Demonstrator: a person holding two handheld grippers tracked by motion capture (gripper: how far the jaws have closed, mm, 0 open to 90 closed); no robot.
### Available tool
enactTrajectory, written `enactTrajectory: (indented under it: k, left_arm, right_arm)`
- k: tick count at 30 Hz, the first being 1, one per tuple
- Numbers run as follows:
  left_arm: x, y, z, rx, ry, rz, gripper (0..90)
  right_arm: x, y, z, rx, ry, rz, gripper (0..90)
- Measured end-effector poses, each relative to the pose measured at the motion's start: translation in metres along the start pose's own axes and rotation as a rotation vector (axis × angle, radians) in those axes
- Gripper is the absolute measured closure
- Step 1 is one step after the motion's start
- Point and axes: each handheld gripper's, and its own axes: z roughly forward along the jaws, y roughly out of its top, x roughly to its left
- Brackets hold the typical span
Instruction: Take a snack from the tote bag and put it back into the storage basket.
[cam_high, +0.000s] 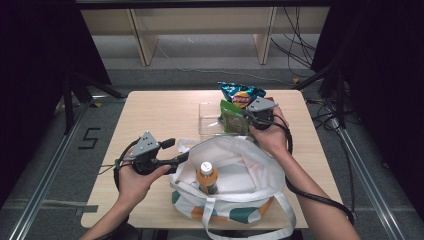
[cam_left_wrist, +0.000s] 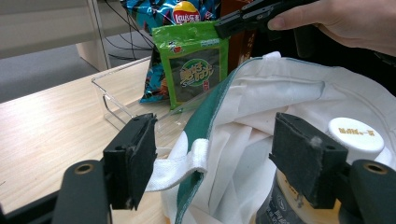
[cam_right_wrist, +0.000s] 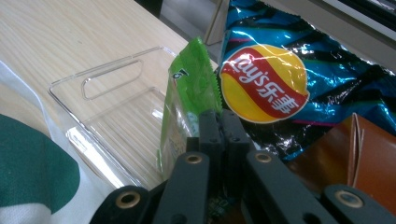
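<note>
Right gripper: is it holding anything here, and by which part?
Yes. The right gripper is shut on the green snack packet, pinching its top edge near a corner, with the packet upright beside the clear tray.

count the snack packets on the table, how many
2. The green packet stands at the clear tray's right end, pinched at its top edge by the right gripper. The blue chips bag sits just behind it. More may be hidden inside the tote.

The bottle (cam_high: 207, 176) fills the bag (cam_high: 250, 170)'s left half; its right half lies open, the clear tray (cam_high: 209, 119) just beyond.
</note>
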Motion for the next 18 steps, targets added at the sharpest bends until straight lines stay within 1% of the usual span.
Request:
enactTrajectory:
  k: [1, 2, 3, 5, 7, 8, 10, 11, 12, 13, 14, 15, 16, 17, 18]
  left_arm:
    - [-0.0001, 0.0001, 0.0000, 0.001, 0.001, 0.000, 30.0]
    - [-0.0002, 0.0002, 0.0000, 0.000, 0.001, -0.001, 30.0]
    - [-0.0003, 0.0002, 0.0001, 0.001, 0.001, -0.001, 30.0]
    - [-0.0007, 0.0003, 0.0002, 0.000, 0.001, -0.001, 30.0]
    - [-0.0007, -0.0001, 0.0011, -0.006, -0.007, -0.003, 30.0]
    - [-0.0011, 0.0001, 0.0008, 0.000, -0.001, -0.003, 30.0]
    - [-0.0015, 0.0003, 0.0009, 0.000, -0.002, -0.001, 30.0]
    - [-0.0014, 0.0004, 0.0009, -0.003, -0.005, 0.000, 30.0]
    - [-0.0015, 0.0008, 0.0004, -0.001, 0.000, 0.000, 30.0]
    - [-0.0015, 0.0009, 0.0002, -0.003, 0.000, -0.002, 30.0]
    - [-0.0012, 0.0010, -0.0001, -0.003, 0.000, -0.002, 30.0]
    - [-0.0011, 0.0010, -0.0002, -0.003, 0.001, -0.001, 30.0]
    - [-0.0010, 0.0009, -0.0002, -0.003, 0.001, -0.001, 30.0]
    - [-0.0010, 0.0007, 0.0000, -0.003, 0.000, -0.001, 30.0]
    - [-0.0010, 0.0005, 0.0002, -0.002, -0.001, -0.002, 30.0]
  right_arm:
    - [-0.0005, -0.0005, -0.0002, 0.002, -0.001, -0.003, 89.6]
    - [0.0003, -0.0012, -0.0008, 0.014, 0.006, 0.020, 89.4]
    - [-0.0002, -0.0023, -0.0014, 0.026, 0.015, 0.026, 89.3]
    - [-0.0014, -0.0039, -0.0017, 0.033, 0.018, 0.032, 89.1]
    - [-0.0024, -0.0053, -0.0021, 0.036, 0.003, 0.020, 88.8]
    - [-0.0028, -0.0058, -0.0022, 0.033, 0.001, 0.012, 88.6]
    - [-0.0034, -0.0065, -0.0029, 0.042, 0.009, 0.038, 87.7]
    - [-0.0042, -0.0068, -0.0033, 0.047, 0.000, 0.033, 86.9]
    - [-0.0042, -0.0071, -0.0039, 0.046, -0.003, 0.040, 85.5]
    - [-0.0049, -0.0075, -0.0041, 0.043, 0.009, 0.043, 84.5]
    - [-0.0054, -0.0077, -0.0045, 0.044, 0.002, 0.032, 83.4]
    - [-0.0051, -0.0082, -0.0049, 0.037, 0.008, 0.051, 81.2]
    - [-0.0047, -0.0086, -0.0052, 0.035, 0.008, 0.058, 78.2]
    - [-0.0049, -0.0090, -0.0058, 0.031, -0.002, 0.053, 76.4]
    - [-0.0040, -0.0096, -0.0065, 0.032, 0.009, 0.075, 75.6]
